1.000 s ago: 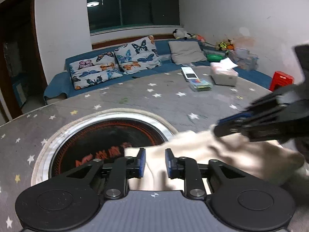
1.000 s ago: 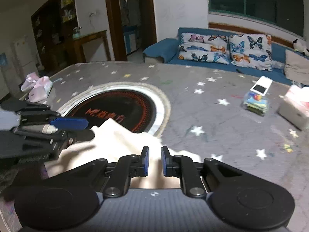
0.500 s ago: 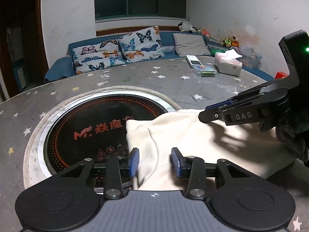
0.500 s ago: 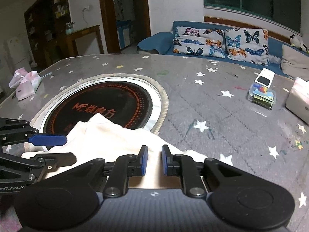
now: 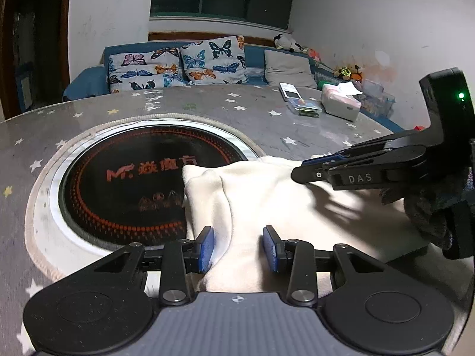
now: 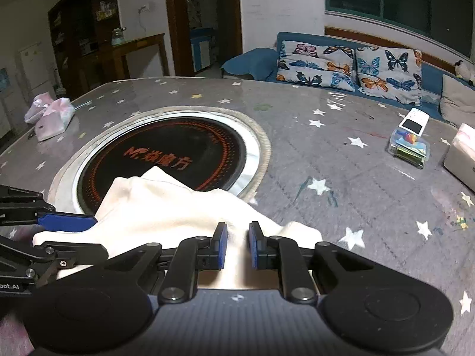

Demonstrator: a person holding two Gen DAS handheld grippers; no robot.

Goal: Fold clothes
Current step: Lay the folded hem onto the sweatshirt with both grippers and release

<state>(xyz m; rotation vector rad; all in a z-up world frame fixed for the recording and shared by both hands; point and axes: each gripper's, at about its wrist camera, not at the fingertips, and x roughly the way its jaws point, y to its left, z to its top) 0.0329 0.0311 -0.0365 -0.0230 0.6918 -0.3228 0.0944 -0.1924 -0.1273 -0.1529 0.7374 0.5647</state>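
A cream garment (image 5: 267, 204) lies folded on the grey star-patterned table, its left edge over the black round hob (image 5: 124, 178). My left gripper (image 5: 239, 247) is open, its blue pads on either side of the garment's near fold. My right gripper (image 6: 237, 244) has its jaws a little apart over the garment (image 6: 178, 204), with cloth between the pads but not clamped. The right gripper also shows in the left wrist view (image 5: 314, 167), above the garment's right part. The left gripper shows at the left edge of the right wrist view (image 6: 71, 234).
A tissue box (image 5: 341, 103), a clear box of small items (image 5: 304, 108) and a white device (image 5: 289, 92) sit at the table's far right. A pink bag (image 6: 53, 115) lies at the far left. A blue sofa with butterfly pillows (image 5: 178, 65) stands behind the table.
My left gripper has opened and let go of the garment. The garment has come down flat on the table. My right gripper's jaws have widened slightly.
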